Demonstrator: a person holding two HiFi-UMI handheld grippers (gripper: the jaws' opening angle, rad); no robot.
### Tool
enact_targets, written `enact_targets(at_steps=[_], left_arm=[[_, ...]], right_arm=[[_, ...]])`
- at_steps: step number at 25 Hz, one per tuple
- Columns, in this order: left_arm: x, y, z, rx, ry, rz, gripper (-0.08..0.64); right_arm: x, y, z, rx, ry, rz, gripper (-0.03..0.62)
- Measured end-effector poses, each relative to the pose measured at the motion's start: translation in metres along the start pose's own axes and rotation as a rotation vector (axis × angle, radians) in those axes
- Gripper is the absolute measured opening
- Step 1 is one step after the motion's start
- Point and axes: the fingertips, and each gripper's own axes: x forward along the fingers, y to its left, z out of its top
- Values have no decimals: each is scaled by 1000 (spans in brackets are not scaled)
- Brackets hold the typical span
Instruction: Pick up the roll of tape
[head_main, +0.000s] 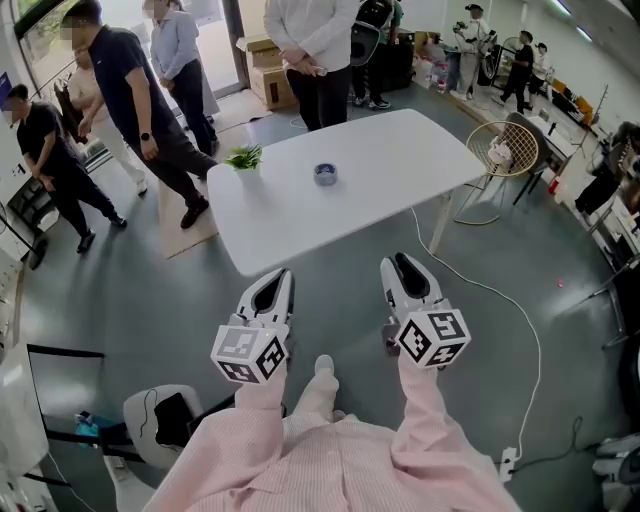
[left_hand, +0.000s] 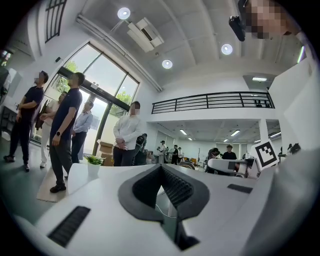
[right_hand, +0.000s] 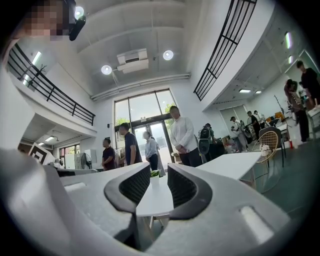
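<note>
A glossy grey-green floor (head_main: 120, 300) spreads around a white rectangular table (head_main: 400, 170), with a round-backed gold wire chair (head_main: 520, 152) at its right end, brown cardboard boxes (head_main: 268, 75) near the tall glass entrance windows (right_hand: 145, 112) at the far side, and round recessed ceiling lights (right_hand: 168, 55) high above a black-railed balcony (left_hand: 215, 100).

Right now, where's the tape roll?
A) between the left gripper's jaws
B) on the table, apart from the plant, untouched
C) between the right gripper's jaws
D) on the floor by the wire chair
B: the roll of tape lies on the white table, apart from the potted plant, while the left gripper and right gripper are both short of the table's near edge.
</note>
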Motion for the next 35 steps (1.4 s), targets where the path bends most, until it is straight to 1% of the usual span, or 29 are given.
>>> enact_targets(at_steps=[7, 15, 19, 26, 30, 35], left_arm=[[56, 30, -5, -22, 9, -4, 0], [131, 80, -6, -55, 35, -3, 0], [163, 103, -1, -67, 41, -1, 0], [204, 139, 8, -77, 37, -2, 0], [220, 149, 7, -81, 42, -13, 0], [239, 162, 1, -92, 64, -11, 0]], right_arm=[[53, -31, -6, 9, 15, -3, 104], [136, -63, -12, 33, 43, -12, 118], [175, -74, -11, 51, 52, 3, 118], [229, -84, -12, 45, 70, 18, 118], [248, -91, -15, 50, 73, 12, 118], [274, -103, -21, 58, 100, 3, 118]])
